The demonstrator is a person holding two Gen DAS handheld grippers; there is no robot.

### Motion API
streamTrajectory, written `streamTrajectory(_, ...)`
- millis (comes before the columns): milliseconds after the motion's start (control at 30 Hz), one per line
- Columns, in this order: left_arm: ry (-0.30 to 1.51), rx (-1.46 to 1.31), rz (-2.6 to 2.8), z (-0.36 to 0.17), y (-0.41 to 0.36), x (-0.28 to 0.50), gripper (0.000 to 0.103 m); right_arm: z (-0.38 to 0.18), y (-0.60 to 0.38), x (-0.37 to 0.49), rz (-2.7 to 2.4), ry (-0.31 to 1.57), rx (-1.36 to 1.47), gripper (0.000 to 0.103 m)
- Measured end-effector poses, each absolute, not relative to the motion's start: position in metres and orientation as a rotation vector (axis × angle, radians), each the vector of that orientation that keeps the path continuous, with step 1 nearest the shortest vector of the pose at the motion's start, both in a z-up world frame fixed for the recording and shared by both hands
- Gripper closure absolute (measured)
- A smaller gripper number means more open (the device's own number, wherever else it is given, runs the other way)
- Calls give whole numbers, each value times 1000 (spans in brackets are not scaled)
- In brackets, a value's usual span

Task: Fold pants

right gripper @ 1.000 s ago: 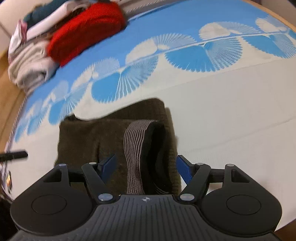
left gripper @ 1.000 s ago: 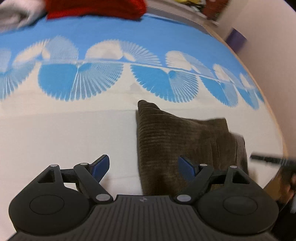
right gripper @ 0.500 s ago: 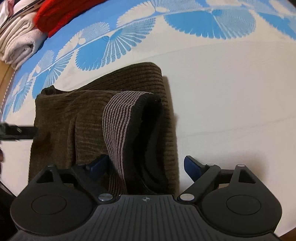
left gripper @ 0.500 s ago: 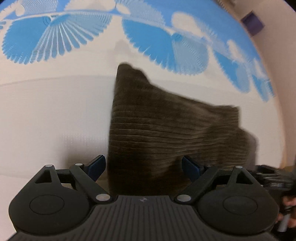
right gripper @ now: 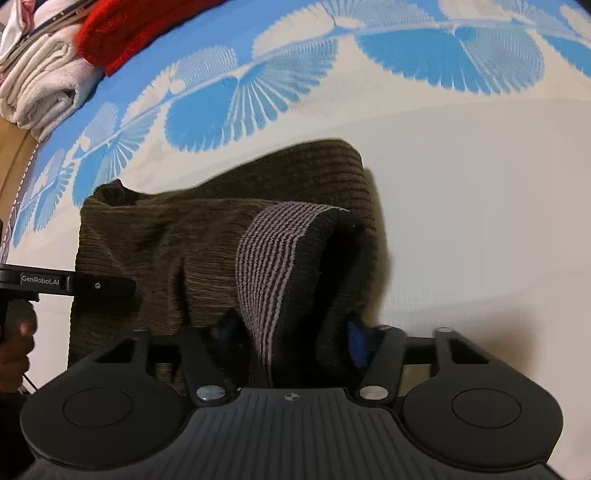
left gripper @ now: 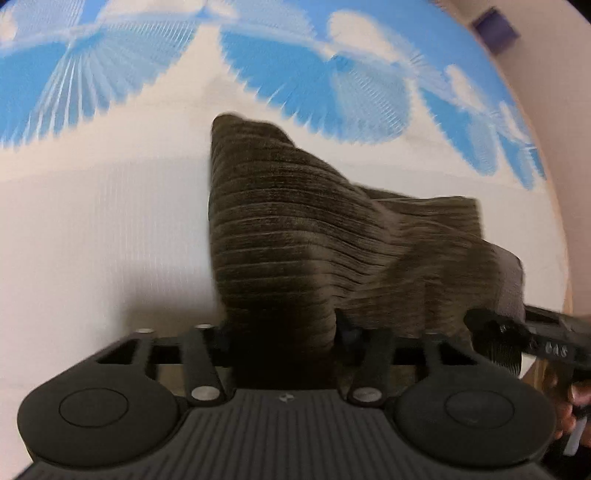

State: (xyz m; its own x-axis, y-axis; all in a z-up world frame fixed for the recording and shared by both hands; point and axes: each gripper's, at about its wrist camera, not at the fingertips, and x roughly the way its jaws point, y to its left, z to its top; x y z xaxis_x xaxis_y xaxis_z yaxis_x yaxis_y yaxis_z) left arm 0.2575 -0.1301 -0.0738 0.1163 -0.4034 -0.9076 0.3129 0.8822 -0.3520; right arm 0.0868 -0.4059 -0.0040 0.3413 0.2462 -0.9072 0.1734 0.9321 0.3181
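Brown corduroy pants (left gripper: 314, 236), folded into a thick bundle, lying on the cream part of a blue-and-cream patterned cloth (left gripper: 92, 221) over the desk. Left tongs (left gripper: 282, 332) clamped on the near edge of the bundle, cloth bunched between the fingers. Right tongs (right gripper: 291, 332) clamped on the striped waistband (right gripper: 273, 258) at the other end, lifted slightly. Red garment (right gripper: 129, 29) and pale folded towels (right gripper: 40, 85) stacked at the far left corner.
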Motion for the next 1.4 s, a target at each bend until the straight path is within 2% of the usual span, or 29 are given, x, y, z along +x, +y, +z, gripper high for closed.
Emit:
streamTrajectory(100, 1196, -56, -534, -40, -121, 261, 61, 17, -407, 89, 67, 1114, 428, 58)
streamTrajectory(300, 955, -52, -448, 1, -88, 287, 61, 46, -382, 121, 160, 872, 415, 58)
streamTrajectory(333, 940, -56, -433, 3, -82, 291, 57, 48, -376, 129, 171, 844, 399, 57)
streamTrajectory(367, 932, -67, -411, 4, -76, 297, 49, 49, -370, 136, 174, 822, 387, 56)
streamTrajectory(400, 925, -82, -370, 4, -69, 302, 46, 48, -364, 145, 161, 809, 376, 50)
streamTrajectory(433, 912, -96, -311, 5, -60, 306, 45, 45, -360, 154, 132, 817, 361, 41)
streamTrajectory(467, 897, -103, -257, 6, -51, 307, 45, 41, -356, 163, 89, 842, 329, 37)
streamTrajectory(567, 910, -100, -253, 8, -41, 302, 45, 30, -359, 175, -47, 913, 327, 37)
streamTrajectory(700, 973, -30, -432, -2, -53, 284, 46, 34, -354, 173, -19, 901, 389, 38)
streamTrajectory(767, 1069, 108, -450, -26, -68, 275, 47, 24, -340, 176, -17, 963, 305, 39)
streamTrajectory(833, 1154, 270, -407, -55, -77, 265, 45, -3, -327, 184, -64, 1101, 225, 40)
streamTrajectory(933, 1033, 289, -364, -33, -78, 252, 45, 1, -330, 183, -98, 1089, 306, 40)
streamTrajectory(1000, 928, 236, -335, -7, -71, 237, 39, 22, -327, 173, -118, 1006, 299, 40)
streamTrajectory(1067, 878, 200, -333, 11, -69, 222, 24, 50, -318, 159, -94, 909, 271, 40)
streamTrajectory(1100, 862, 207, -314, 18, -68, 214, 23, 62, -313, 153, -78, 862, 248, 39)
streamTrajectory(1233, 814, 225, -261, 44, -68, 179, 21, 105, -287, 113, -66, 697, 124, 21)
streamTrajectory(1400, 766, 188, -229, 73, -64, 131, 19, 130, -272, 66, -110, 616, 106, 14)
